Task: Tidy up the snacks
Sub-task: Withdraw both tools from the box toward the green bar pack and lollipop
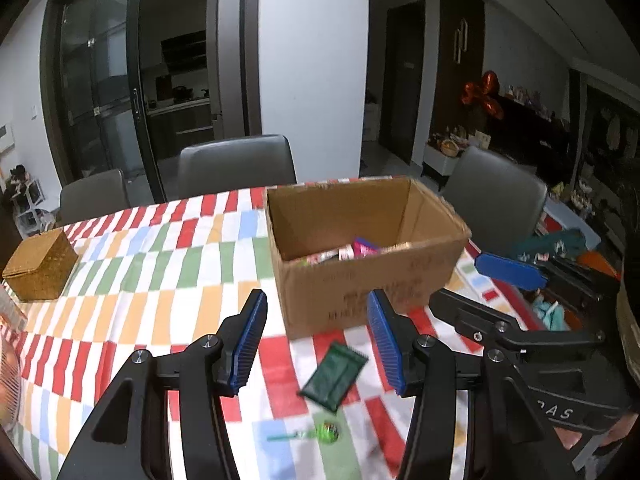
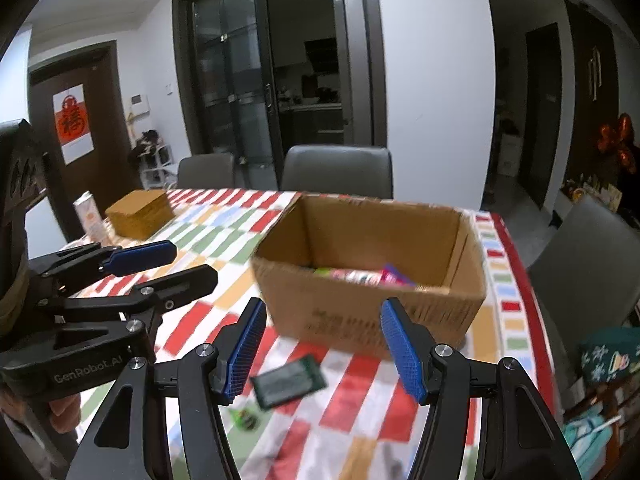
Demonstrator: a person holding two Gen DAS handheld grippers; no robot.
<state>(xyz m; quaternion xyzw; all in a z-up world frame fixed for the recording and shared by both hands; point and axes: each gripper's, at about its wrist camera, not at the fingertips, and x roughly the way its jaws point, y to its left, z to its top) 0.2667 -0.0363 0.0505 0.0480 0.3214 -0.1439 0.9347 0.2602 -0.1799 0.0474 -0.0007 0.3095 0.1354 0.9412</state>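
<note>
A corrugated cardboard box (image 1: 360, 264) stands open on the surface (image 1: 160, 264), which is covered by a cloth checked in red, orange, green, blue and white. Dark print runs along the box's near wall, too blurred to read. Inside lie several glossy wrappers (image 1: 348, 251), pink, white and green, heaped against the near wall.

In front of the box, flat on the cloth, lies a dark green rectangular packet (image 1: 334, 378) with a crimped end. Just nearer is a lollipop (image 1: 320, 434), a round green-wrapped head on a thin green stick.

The left gripper (image 1: 316, 340) has black arms and ribbed blue pads; its fingers (image 1: 248, 344) are spread, with nothing between them, above the packet. The right gripper (image 2: 324, 348) is likewise spread and empty; its neighbour's body reads "GenRobot.AI".

Far left sits a woven box (image 1: 40, 266) with a lid, beside what may be a carton (image 2: 88, 216). Grey padded chairs (image 1: 236, 164) stand behind.
</note>
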